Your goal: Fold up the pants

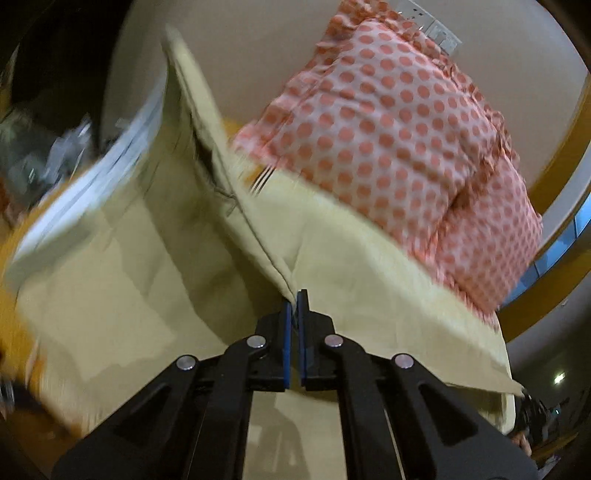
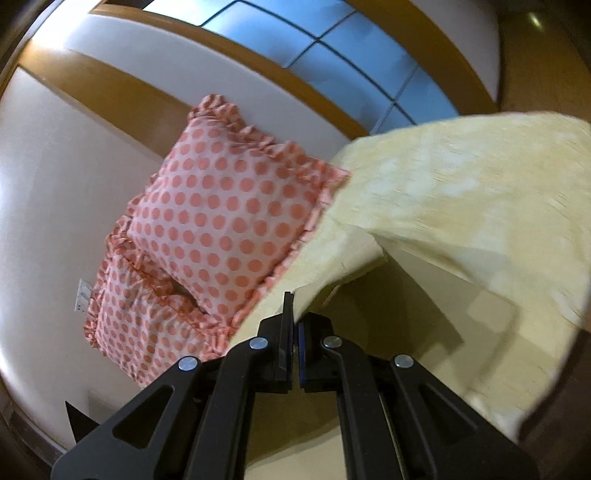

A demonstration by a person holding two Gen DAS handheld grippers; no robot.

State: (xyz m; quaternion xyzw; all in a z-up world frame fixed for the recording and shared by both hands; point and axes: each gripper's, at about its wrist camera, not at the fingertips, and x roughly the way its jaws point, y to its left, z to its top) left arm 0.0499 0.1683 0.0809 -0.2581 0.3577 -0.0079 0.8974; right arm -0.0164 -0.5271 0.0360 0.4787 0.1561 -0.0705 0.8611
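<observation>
The pale yellow pants (image 1: pixel 122 280) hang spread out in the air in front of the left wrist camera, with a seam running up from the jaws. My left gripper (image 1: pixel 294 301) is shut on the pants at that seam edge. In the right wrist view the pants (image 2: pixel 461 206) drape up and to the right, blurred. My right gripper (image 2: pixel 294 306) is shut on another edge of the pants, with cloth pinched between the blue pads.
Two pink pillows with orange dots (image 1: pixel 399 147) (image 2: pixel 221 221) lie stacked against a cream wall behind the pants. A wall socket (image 1: pixel 430 26) and a wooden-framed window (image 2: pixel 332 48) are behind. Cluttered items (image 1: pixel 48 147) show at left.
</observation>
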